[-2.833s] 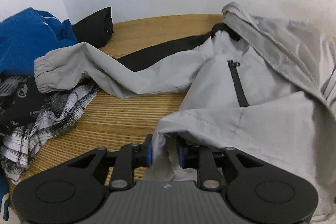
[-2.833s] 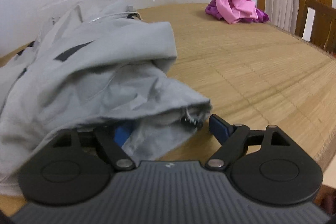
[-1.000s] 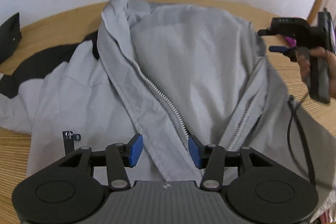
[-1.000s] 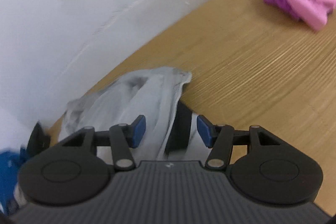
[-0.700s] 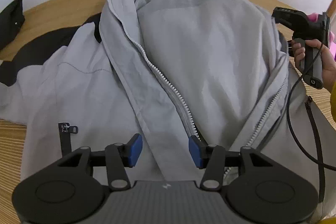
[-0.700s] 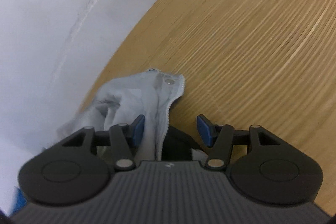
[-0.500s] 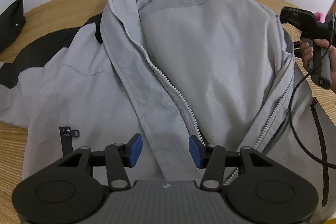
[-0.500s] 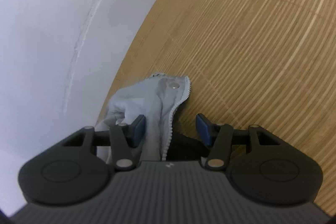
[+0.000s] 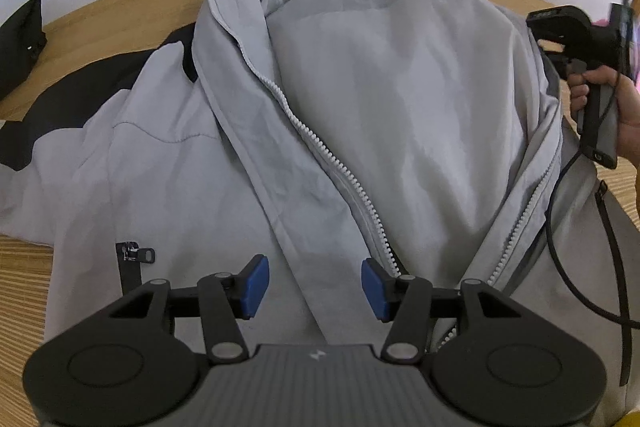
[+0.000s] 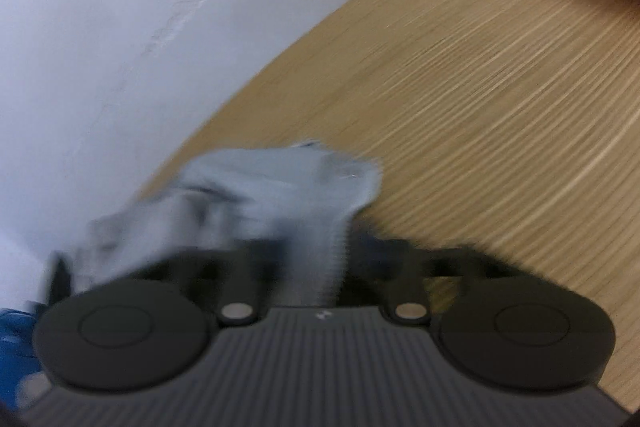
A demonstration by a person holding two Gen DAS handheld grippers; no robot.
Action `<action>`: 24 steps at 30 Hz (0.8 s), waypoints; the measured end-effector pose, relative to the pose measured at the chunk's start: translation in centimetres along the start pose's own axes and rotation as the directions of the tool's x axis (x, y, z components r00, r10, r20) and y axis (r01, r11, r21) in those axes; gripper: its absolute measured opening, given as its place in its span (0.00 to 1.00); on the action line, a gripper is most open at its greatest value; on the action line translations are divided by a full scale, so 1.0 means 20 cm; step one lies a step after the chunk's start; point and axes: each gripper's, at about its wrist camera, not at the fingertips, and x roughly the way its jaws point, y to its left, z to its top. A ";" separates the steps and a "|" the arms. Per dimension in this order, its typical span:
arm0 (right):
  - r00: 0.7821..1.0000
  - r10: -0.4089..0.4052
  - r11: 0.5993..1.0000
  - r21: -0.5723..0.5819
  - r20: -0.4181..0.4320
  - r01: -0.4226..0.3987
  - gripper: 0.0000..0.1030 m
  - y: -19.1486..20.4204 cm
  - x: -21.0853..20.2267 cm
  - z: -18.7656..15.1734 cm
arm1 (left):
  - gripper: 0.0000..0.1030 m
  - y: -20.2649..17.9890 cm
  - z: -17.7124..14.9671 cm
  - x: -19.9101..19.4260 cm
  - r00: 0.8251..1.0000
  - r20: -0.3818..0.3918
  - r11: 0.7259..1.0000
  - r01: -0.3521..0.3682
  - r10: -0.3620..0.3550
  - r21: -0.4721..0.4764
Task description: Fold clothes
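The right gripper (image 10: 316, 267), previously apart, is closing on the grey jacket's (image 9: 400, 99) zipper edge. The left gripper (image 9: 315, 285) stays open above the jacket front.

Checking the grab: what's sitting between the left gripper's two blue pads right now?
In the left wrist view, the grey jacket front, near its zipper, lies under the open left gripper.
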 end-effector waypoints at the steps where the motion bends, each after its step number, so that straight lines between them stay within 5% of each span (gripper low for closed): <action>1: 0.999 0.018 1.000 -0.003 0.039 -0.018 0.14 0.03 -0.05 0.00 | 0.52 0.01 0.00 -0.01 1.000 0.006 1.000 0.001 -0.001 -0.006; 4: 0.978 0.150 0.989 -0.005 0.144 -0.151 0.13 0.17 -0.24 0.02 | 0.52 0.05 -0.02 -0.04 1.000 0.027 1.000 0.005 -0.004 -0.031; 7: 0.930 0.330 0.941 -0.129 0.164 -0.312 0.13 0.52 -0.43 0.00 | 0.52 0.10 -0.06 -0.07 0.999 0.049 0.998 0.005 -0.001 -0.063; 12: 0.865 0.502 0.801 -0.384 0.011 -0.459 0.14 1.20 -0.41 -0.32 | 0.52 0.21 -0.16 -0.16 0.996 0.078 0.991 -0.019 0.030 -0.135; 14: 0.883 0.461 0.777 -0.440 -0.092 -0.451 0.17 1.37 -0.25 -0.54 | 0.52 0.25 -0.21 -0.18 0.997 0.070 0.986 -0.029 0.041 -0.164; 17: 0.919 0.217 0.751 -0.545 -0.330 -0.373 0.38 1.51 0.11 -0.95 | 0.52 0.29 -0.26 -0.21 0.997 0.062 0.980 -0.035 0.048 -0.198; 22: 0.827 0.125 0.797 -0.440 -0.548 -0.412 0.38 1.40 0.10 -1.18 | 0.53 0.30 -0.28 -0.26 0.995 0.101 0.986 -0.009 0.027 -0.169; 24: 0.803 0.236 0.756 -0.416 -0.547 -0.505 0.38 1.37 -0.14 -1.03 | 0.53 0.30 -0.29 -0.27 0.994 0.113 0.989 0.006 0.010 -0.147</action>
